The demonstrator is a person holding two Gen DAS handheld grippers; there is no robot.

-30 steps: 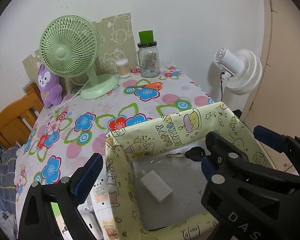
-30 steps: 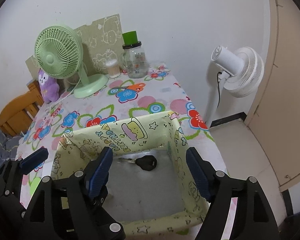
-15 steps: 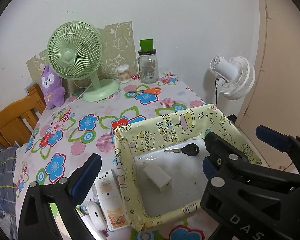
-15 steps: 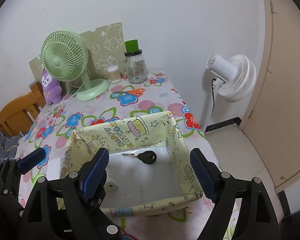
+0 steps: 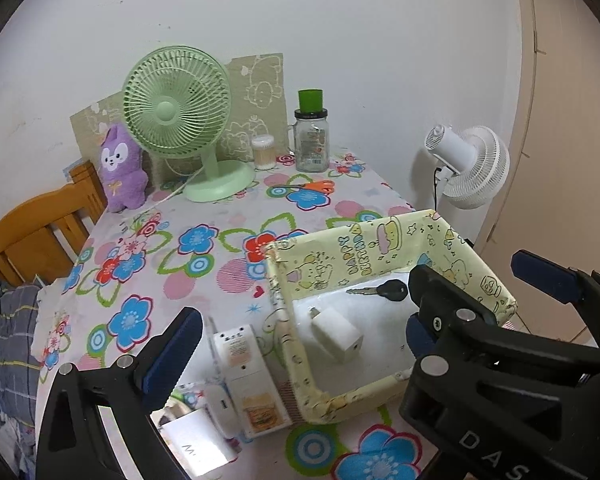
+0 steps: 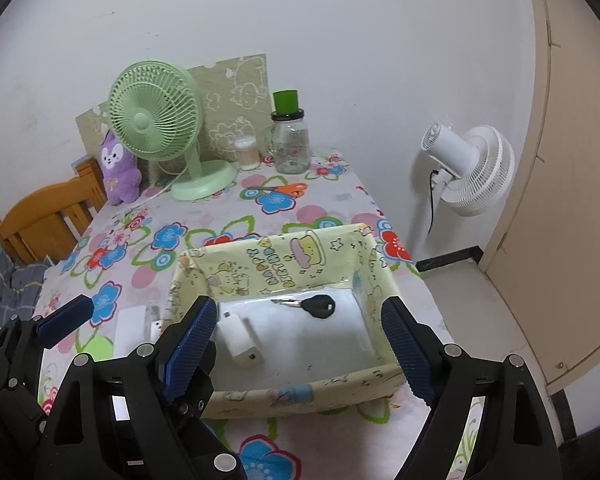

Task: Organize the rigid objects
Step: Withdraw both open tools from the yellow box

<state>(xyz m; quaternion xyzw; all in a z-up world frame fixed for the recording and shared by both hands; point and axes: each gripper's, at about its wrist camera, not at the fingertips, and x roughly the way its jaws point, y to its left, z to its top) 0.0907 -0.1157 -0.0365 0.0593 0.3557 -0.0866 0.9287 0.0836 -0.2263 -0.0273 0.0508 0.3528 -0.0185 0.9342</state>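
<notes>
the yellow cartoon-print box (image 5: 384,256) sits at the near right corner of the bench (image 5: 220,268), open top, w/ a black-headed key (image 6: 318,306) lying near its far wall and a white charger block (image 6: 240,340) on its side toward the left wall. just outside the box's left wall, near the bench's front edge, a white remote-like device (image 5: 248,376) lies flat beside other white items that are partly hidden. both tongs hover over the near edge, released and grasping nothing: left tongs (image 5: 300,344) straddle the box's left wall, right tongs (image 6: 296,344) spread wide over the box. at the far edge stand a green desk fan (image 5: 180,120), a purple plush (image 5: 122,168), a cotton-swab tub (image 5: 264,152) and a glass jar w/ green lid (image 5: 311,136); orange scissors (image 5: 308,187) lie just in front of the jar. a white fan (image 6: 468,168) stands off the right edge.
</notes>
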